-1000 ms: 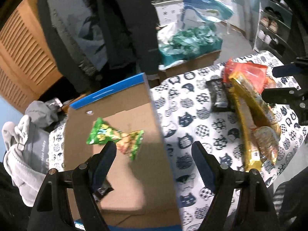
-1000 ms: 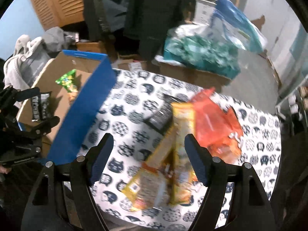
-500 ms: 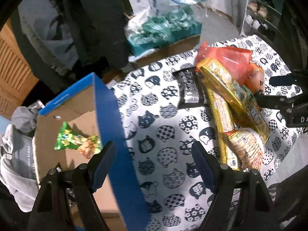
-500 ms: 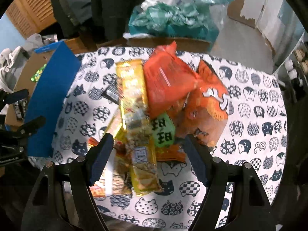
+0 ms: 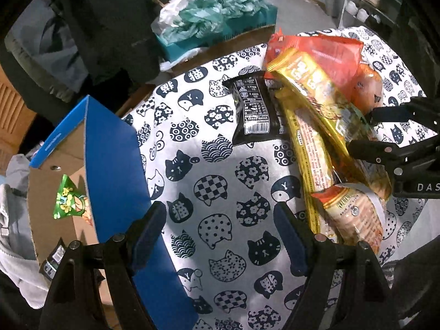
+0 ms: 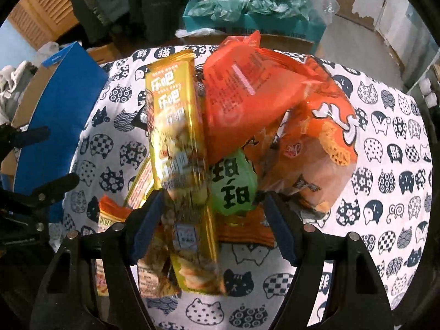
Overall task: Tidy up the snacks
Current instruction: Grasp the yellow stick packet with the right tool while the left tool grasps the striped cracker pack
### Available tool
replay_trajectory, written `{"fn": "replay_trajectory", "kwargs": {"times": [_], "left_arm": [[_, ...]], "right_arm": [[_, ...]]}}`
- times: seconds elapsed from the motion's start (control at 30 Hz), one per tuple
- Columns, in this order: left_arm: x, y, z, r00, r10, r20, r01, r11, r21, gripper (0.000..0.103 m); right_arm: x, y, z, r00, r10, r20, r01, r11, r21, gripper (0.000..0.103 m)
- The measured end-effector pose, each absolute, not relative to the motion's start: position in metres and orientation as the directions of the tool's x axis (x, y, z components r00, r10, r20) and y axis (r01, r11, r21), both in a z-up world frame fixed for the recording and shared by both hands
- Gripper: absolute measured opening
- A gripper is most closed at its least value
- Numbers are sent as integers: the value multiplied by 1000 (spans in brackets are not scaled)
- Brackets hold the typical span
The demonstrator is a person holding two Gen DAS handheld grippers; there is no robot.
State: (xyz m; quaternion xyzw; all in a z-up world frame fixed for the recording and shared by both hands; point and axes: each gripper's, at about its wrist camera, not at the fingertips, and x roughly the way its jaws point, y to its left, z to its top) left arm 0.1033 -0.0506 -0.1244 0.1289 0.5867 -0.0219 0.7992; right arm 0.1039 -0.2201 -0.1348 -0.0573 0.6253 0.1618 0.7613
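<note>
The right tool [image 6: 213,214] stands wide open and empty directly above the snack pile, its fingers straddling the near end of the long gold packet [image 6: 178,148]. That packet's long axis runs from the bench's near edge toward its far edge, in line with the tool. The left tool [image 5: 220,233], also wide open and empty, hangs over bare bench [image 5: 220,170] between the pile and the blue box [image 5: 110,154] at the left edge. Judgement: the right tool is nearer.
</note>
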Motion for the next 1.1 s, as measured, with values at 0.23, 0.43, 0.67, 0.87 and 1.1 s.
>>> {"fn": "replay_trajectory", "kwargs": {"times": [0.23,0.43,0.67,0.87,1.1], "left_arm": [[111,-50,-136,285,119,-951,183,967,176,82],[110,-50,-133,288,115,-951,186,967,173,82],[107,-58,-126,290,98,-952,187,970,157,82],[97,-77,-118,283,58,-957,200,973,118,82],[92,-108,-116,237,-22,-971,176,984,21,82]], "right_arm": [[101,-217,-129,155,213,-965,-311,937,157,76],[97,-210,-152,95,186,-978,-331,933,145,56],[90,-211,-147,92,156,-983,-355,928,114,30],[73,-234,-140,86,114,-990,-338,938,78,30],[58,-272,-132,98,80,-992,-282,958,50,30]]}}
